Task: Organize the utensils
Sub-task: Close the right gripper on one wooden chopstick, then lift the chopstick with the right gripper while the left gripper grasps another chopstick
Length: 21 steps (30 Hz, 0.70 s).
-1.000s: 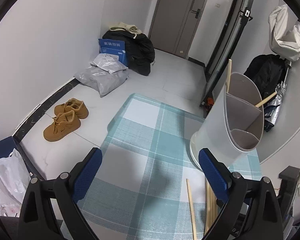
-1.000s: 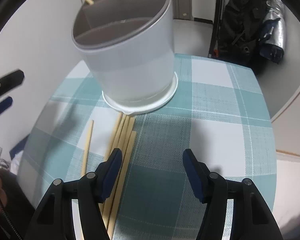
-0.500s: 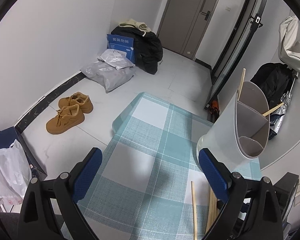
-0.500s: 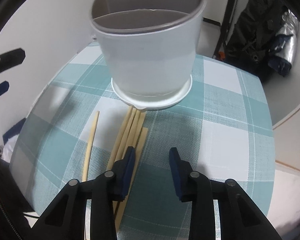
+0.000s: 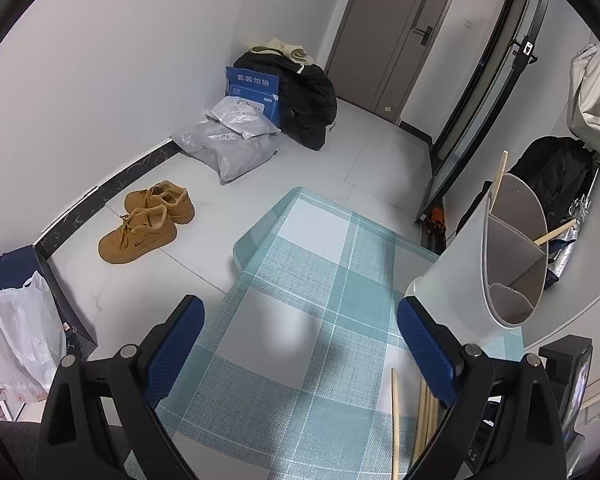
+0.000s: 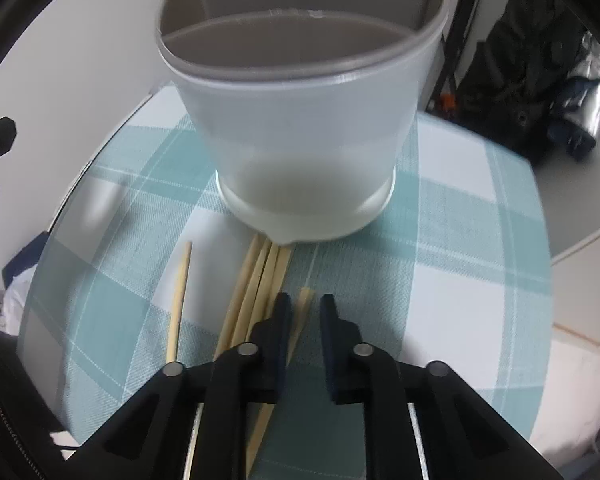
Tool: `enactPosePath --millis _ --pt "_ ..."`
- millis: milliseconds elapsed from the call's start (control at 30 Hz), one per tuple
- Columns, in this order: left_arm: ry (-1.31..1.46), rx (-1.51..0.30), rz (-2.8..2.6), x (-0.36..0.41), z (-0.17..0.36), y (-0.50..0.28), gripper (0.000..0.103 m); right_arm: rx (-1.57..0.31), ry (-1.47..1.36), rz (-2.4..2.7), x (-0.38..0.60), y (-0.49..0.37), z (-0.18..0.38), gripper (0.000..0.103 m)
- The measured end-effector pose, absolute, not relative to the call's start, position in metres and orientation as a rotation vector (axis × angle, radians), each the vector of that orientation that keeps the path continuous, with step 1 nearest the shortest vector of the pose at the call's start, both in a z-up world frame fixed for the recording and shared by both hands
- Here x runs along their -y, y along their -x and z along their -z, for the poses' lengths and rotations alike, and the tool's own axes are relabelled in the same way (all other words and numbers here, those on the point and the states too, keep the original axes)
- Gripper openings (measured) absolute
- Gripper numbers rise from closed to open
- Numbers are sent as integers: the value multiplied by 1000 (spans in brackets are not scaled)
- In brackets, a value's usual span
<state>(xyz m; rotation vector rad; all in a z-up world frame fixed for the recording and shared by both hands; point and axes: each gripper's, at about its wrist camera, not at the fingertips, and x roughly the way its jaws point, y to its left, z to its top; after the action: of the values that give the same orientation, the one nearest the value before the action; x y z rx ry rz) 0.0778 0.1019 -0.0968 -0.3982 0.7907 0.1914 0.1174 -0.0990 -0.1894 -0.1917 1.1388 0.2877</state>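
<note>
Item: right gripper (image 6: 304,312), just closing, a narrow gap left around one chopstick (image 6: 303,300) lying lengthwise between; we cannot confirm contact. Left gripper (image 5: 300,340) released, farther.

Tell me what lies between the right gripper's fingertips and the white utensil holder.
In the right wrist view, the tips of the loose chopsticks and checked tablecloth fill the stretch between the right gripper and utensil holder.
</note>
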Motion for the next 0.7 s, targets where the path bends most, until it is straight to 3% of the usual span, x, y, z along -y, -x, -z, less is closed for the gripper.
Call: enactPosePath --millis 367,433,700 --pt "417 -820 -203 -108 102 -80 94 -1117 268 -312 89 -111 190 13" --pt "420 -832 -204 -109 106 -80 94 -1111 263 -319 87 -114 189 10" --pt "390 -968 -132 -89 132 -89 94 -1022 27 -371 129 -114 150 5"
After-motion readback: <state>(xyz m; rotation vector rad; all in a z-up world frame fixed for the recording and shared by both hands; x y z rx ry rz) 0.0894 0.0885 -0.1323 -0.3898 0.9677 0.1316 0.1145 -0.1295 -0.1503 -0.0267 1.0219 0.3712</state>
